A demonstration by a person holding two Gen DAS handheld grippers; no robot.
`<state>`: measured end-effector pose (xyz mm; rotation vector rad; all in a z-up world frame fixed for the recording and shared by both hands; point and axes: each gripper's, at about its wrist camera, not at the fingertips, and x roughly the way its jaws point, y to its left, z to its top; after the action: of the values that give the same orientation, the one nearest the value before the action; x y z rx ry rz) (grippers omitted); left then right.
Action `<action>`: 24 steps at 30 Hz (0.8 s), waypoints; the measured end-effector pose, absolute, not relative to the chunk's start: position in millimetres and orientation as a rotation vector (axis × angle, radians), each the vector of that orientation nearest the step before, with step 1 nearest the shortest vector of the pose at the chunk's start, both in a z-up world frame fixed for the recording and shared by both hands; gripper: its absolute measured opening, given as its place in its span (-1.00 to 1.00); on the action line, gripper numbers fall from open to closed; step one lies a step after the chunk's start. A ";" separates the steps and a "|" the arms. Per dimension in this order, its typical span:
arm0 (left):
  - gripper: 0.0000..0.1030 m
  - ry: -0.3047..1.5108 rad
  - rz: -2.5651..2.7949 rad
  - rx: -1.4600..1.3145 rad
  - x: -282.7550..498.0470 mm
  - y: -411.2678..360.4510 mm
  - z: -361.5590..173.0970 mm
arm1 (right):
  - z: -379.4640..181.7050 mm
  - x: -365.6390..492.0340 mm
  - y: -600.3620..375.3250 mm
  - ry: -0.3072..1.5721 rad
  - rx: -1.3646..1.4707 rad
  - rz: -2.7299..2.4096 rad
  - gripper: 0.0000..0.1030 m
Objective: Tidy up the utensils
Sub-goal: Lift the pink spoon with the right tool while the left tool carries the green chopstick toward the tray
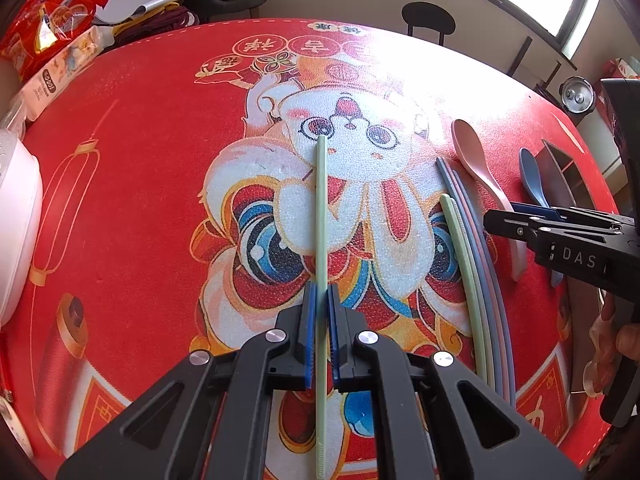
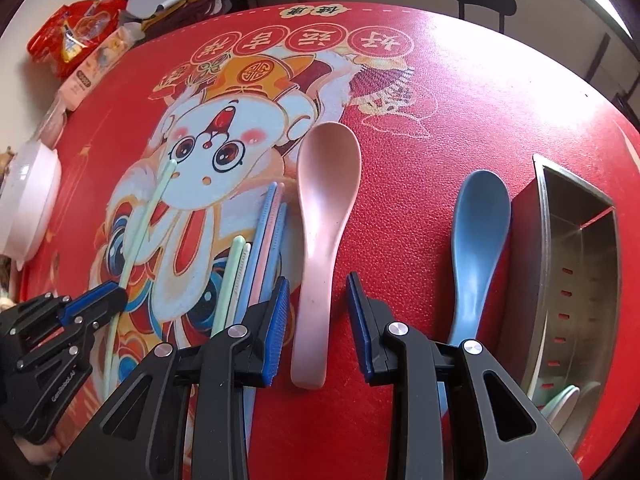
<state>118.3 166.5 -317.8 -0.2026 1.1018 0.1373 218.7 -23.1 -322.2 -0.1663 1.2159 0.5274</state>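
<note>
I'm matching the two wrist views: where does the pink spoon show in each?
Left wrist view: the pink spoon lies at right, bowl up, handle running under the right gripper.
Right wrist view: it lies at centre, handle between the right gripper's open jaws.
Shared landmark: the blue spoon, just right of it in both.
</note>
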 end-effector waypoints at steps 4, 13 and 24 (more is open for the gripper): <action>-0.85 1.095 0.144 -0.199 118.8 165.5 -317.9 | -322.2 216.1 -26.2 1.196 -0.161 0.534 -0.44; -0.80 1.087 0.137 -0.202 117.3 163.5 -317.1 | -320.6 215.3 -23.3 1.199 -0.181 0.507 -0.69; -0.89 1.075 0.104 -0.257 112.6 171.4 -316.8 | -319.7 205.5 -22.8 1.219 -0.122 0.559 -0.71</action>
<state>112.6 171.4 -316.8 -0.2565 1.0753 0.1037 205.5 -22.8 -319.7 -0.1223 1.2188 0.5589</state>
